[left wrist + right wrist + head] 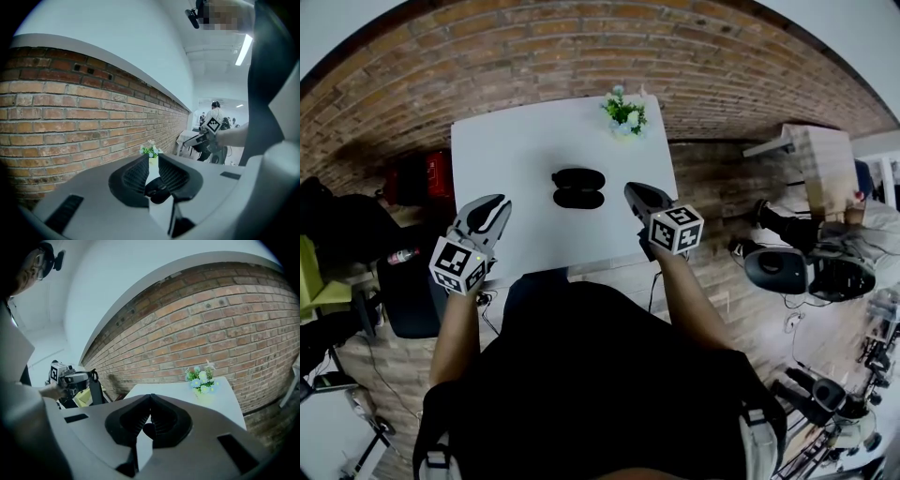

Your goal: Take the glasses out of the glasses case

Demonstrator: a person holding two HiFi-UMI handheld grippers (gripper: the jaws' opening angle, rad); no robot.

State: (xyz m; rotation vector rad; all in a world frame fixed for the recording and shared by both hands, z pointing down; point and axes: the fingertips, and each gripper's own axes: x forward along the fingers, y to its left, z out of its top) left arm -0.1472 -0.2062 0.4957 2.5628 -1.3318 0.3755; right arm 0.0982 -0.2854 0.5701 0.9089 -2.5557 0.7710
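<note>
You're standing at a white table (516, 150) with the task not yet begun. The black glasses case (578, 188) lies on the table and neither tool touches it. No glasses show outside the case, and from the head view you cannot tell whether its lid is closed or hinged open (it reads as two dark lobes, one behind the other).

Your left gripper (490, 208) hangs near the case on its left and nearer to you. Its jaws are a narrow gap apart with nothing between them. Your right gripper (637, 194) sits just beside the case on its right, with its jaw tips pressed together and empty. A small pot of flowers (624, 114) stands beyond the case, toward the brick wall.

Everything is likely still ahead: steadying the case, opening it if it's closed, and lifting the glasses out.
</note>
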